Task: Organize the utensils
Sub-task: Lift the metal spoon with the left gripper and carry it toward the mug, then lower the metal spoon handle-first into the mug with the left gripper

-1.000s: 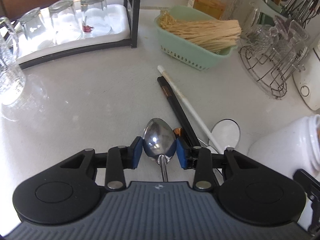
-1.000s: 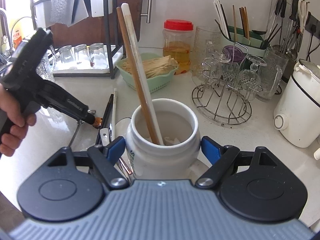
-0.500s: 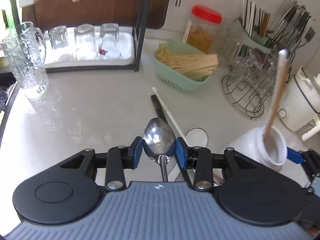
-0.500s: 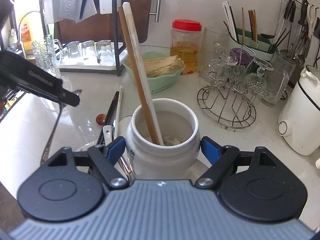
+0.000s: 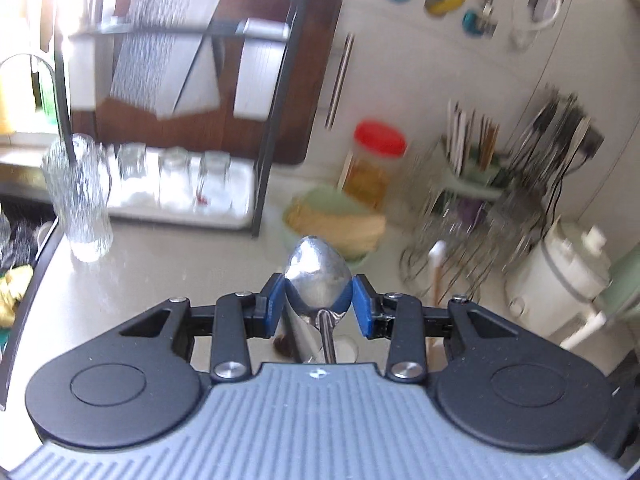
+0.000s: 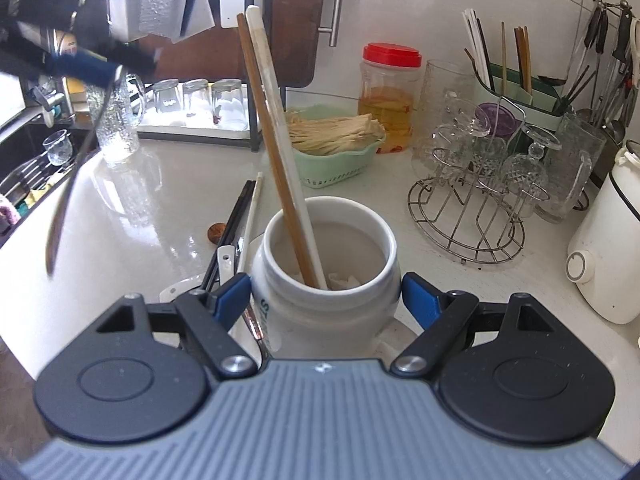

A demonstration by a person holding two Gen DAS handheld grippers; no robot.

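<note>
While left claw (image 5: 319,307) pinches spoon (image 5: 318,280), right view shows jar (image 6: 325,280).

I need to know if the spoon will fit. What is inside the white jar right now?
In the white jar, a brown chopstick and a white chopstick lean left, with something white crumpled at the bottom. The near wall hides the rest of the floor.
</note>
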